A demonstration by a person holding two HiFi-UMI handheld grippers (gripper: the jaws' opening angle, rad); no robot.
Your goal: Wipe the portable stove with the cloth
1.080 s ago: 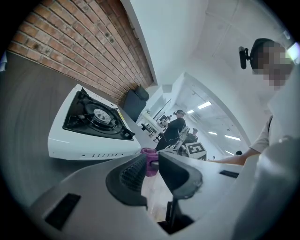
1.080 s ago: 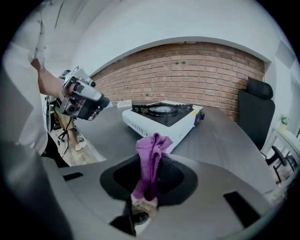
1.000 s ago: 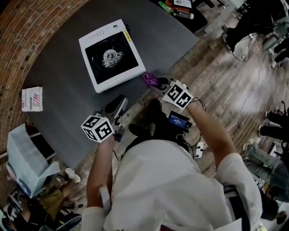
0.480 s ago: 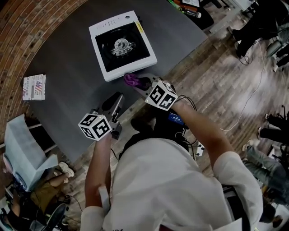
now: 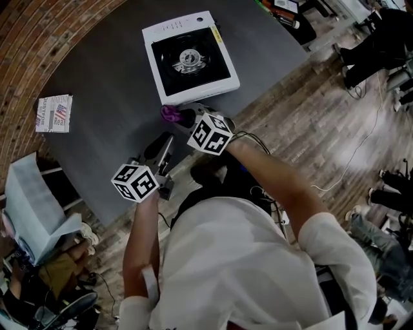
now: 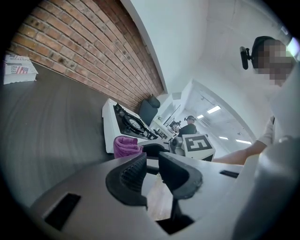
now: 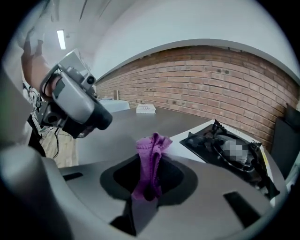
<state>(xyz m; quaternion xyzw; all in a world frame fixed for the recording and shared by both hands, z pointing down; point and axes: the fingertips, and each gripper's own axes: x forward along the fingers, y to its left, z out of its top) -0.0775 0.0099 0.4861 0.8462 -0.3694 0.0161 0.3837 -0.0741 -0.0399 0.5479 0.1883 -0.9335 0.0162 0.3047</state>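
Note:
The white portable stove (image 5: 190, 61) with its black burner top sits on the grey table (image 5: 110, 97). My right gripper (image 5: 179, 116) is shut on a purple cloth (image 5: 170, 114), just off the stove's near left corner. In the right gripper view the cloth (image 7: 150, 159) sticks up from between the jaws of the right gripper (image 7: 149, 180), with the stove (image 7: 225, 145) to the right. My left gripper (image 5: 161, 151) rests near the table's front edge. In its own view the left gripper (image 6: 152, 168) stands narrowly open, holding nothing, and the cloth (image 6: 125, 145) lies against the stove (image 6: 126, 124).
A small printed packet (image 5: 55, 114) lies at the table's left side. A white bag (image 5: 32, 219) stands on the floor to the left. Bottles and clutter (image 5: 284, 13) sit at the far right table edge. Wooden floor (image 5: 310, 116) runs to the right.
My right gripper has carried the purple cloth leftward along the stove's near side, from its right corner to its left corner. The left gripper has stayed put.

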